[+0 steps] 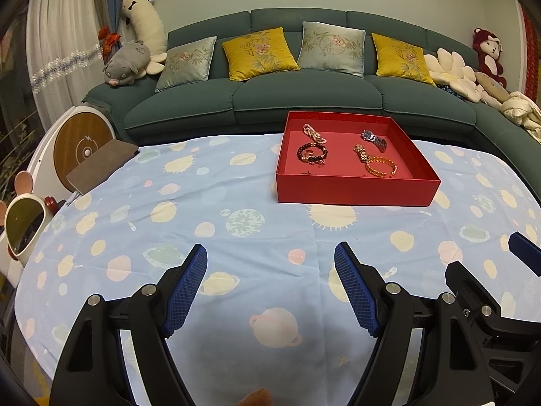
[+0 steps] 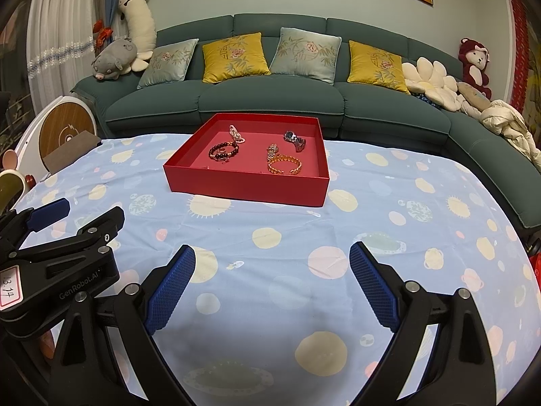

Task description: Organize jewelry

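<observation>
A red tray (image 1: 351, 190) (image 2: 243, 187) sits at the table's far side. In it lie a pale bead bracelet (image 1: 313, 133) (image 2: 236, 134), a dark bead bracelet (image 1: 311, 153) (image 2: 223, 152), a silver watch (image 1: 374, 138) (image 2: 295, 140), a gold watch (image 1: 361, 153) (image 2: 271, 152) and an amber bracelet (image 1: 380, 167) (image 2: 284, 165). My left gripper (image 1: 270, 257) is open and empty, well short of the tray. My right gripper (image 2: 272, 253) is open and empty, also near the front. Each shows at the edge of the other's view.
A blue planet-print cloth (image 1: 209, 216) (image 2: 389, 223) covers the table. A green sofa (image 1: 304, 98) with cushions and plush toys stands behind. A round white and wood device (image 1: 79, 145) and a small mirror (image 1: 23, 226) stand at the left.
</observation>
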`<state>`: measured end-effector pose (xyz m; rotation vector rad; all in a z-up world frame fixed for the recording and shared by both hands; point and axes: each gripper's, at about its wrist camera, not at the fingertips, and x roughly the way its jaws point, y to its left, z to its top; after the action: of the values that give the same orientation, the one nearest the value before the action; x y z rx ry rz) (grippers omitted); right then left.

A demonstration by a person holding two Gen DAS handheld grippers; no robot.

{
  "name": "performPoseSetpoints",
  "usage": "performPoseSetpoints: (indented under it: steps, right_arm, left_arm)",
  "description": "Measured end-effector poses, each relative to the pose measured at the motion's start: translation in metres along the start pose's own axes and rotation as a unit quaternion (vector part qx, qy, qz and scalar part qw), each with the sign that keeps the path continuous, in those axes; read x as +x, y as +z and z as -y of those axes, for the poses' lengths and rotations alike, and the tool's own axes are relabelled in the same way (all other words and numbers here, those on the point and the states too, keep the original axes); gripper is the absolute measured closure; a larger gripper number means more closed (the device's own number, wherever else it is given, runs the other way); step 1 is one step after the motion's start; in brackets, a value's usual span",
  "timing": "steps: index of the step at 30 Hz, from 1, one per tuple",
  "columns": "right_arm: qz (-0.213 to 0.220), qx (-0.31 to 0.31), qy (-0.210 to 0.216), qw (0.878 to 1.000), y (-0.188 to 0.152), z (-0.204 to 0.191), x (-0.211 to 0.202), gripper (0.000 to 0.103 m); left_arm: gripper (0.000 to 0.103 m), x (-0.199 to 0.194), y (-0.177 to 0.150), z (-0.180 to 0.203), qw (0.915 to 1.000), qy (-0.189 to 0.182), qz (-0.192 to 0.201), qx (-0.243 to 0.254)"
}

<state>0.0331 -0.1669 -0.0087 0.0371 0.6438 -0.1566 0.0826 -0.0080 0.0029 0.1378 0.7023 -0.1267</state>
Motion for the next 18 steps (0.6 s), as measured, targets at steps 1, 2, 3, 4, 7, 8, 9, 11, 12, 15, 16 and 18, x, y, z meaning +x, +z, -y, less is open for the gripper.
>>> performPoseSetpoints:
  steps: [1,2,3,4,7,8,9,11,12,15,16,18]
  right_arm:
    - [0.0,0.0,0.0,1.0,0.0,0.0002,0.0001,0.013]
    - [-0.001,0.0,0.0,1.0,0.0004,0.0007,0.0002,0.013]
    - [0.0,0.0,0.0,1.0,0.0003,0.0006,0.0002,0.013]
    - [0.0,0.0,0.0,1.0,0.0003,0.0006,0.0002,0.013]
    - [0.0,0.0,-0.001,1.0,0.0014,0.0001,-0.0004,0.013]
    - [0.0,0.0,-0.001,1.0,0.0013,0.0001,-0.0004,0.013]
    - [0.0,-0.001,-0.002,1.0,0.0016,-0.0006,0.0,0.013]
    - [0.0,0.0,-0.001,1.0,0.0014,-0.0001,-0.0008,0.013]
    - [0.0,0.0,-0.001,1.0,0.0019,-0.0006,-0.0003,0.013]
    - [-0.001,0.0,-0.002,1.0,0.0019,-0.0017,-0.0011,0.013]
    - [0.0,0.0,-0.002,1.0,0.0019,-0.0015,-0.001,0.013]
    - [-0.001,0.0,-0.001,1.0,0.0015,-0.0013,-0.001,0.013]
  left_arm:
    - [0.028,-0.0006,-0.0001,0.0001,1.0,0.001,0.002,0.0]
    - [0.028,-0.0009,-0.0001,-0.0001,1.0,0.001,0.003,0.001]
    - [0.028,-0.001,0.0001,-0.0004,1.0,0.0,0.003,0.0]
    - [0.028,-0.0009,0.0003,-0.0005,1.0,-0.001,0.002,-0.001]
    - [0.028,0.0,-0.0002,-0.0013,1.0,-0.005,0.0,-0.006]
    - [0.028,0.0001,-0.0003,-0.0014,1.0,-0.004,0.0,-0.006]
    - [0.028,0.0001,-0.0004,-0.0013,1.0,-0.003,0.001,-0.004]
    - [0.028,0.0,-0.0002,0.0005,1.0,-0.002,0.002,-0.002]
    - [0.028,0.0003,-0.0001,0.0005,1.0,-0.001,0.001,-0.001]
    - [0.028,0.0009,-0.0003,0.0003,1.0,-0.002,-0.001,-0.002]
    - [0.028,0.0006,-0.0005,0.0008,1.0,-0.002,0.0,-0.002]
    - [0.028,0.0004,-0.0008,0.0005,1.0,-0.001,0.002,-0.003]
